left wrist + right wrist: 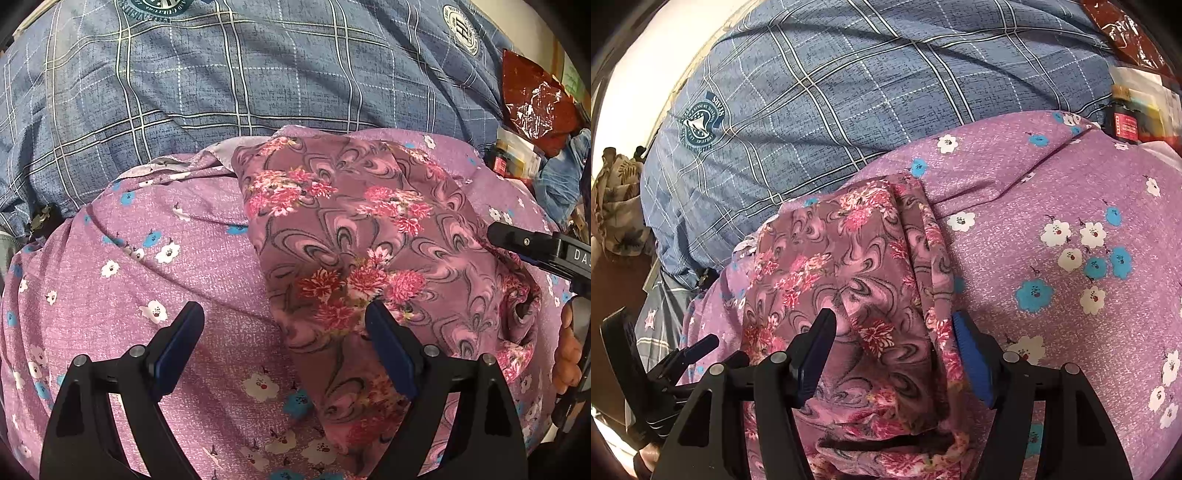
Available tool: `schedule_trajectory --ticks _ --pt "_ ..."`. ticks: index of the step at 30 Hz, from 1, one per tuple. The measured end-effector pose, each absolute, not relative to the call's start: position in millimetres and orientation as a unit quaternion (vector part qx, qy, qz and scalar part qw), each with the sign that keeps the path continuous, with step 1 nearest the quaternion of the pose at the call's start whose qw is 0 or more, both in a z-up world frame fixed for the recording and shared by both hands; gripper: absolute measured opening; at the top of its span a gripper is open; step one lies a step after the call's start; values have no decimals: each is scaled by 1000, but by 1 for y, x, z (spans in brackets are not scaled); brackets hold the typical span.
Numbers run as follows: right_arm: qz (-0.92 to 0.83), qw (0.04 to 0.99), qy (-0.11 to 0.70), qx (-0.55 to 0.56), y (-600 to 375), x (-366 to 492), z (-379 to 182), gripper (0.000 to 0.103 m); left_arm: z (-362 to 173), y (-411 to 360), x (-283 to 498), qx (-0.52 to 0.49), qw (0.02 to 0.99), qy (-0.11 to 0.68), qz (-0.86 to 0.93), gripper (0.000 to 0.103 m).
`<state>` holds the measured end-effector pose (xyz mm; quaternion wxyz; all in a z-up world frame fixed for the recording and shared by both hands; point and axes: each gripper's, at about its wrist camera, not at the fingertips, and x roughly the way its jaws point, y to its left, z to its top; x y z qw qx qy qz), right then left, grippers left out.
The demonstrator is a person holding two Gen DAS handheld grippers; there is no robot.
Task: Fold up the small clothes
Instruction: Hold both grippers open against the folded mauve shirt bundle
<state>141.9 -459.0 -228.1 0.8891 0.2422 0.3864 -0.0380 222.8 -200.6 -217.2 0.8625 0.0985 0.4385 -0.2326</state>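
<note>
We see our right gripper [892, 328] open over a folded floral garment [849, 258], its fingers either side of a raised fold. The garment lies on a lilac flowered cloth [1052, 206] atop a blue plaid sheet [820, 92]. Our left gripper [701, 343] shows at lower left.

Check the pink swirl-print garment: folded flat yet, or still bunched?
Still bunched. The swirl-print garment lies rumpled on the purple flowered cloth, with loose ridges and an uneven gaping edge, not squared.
</note>
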Motion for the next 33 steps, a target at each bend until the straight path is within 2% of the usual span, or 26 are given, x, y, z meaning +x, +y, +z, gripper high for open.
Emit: schedule_trajectory --ticks 33 --pt "-31 892 390 228 -449 148 -230 68 -223 -204 222 104 860 441 -233 90"
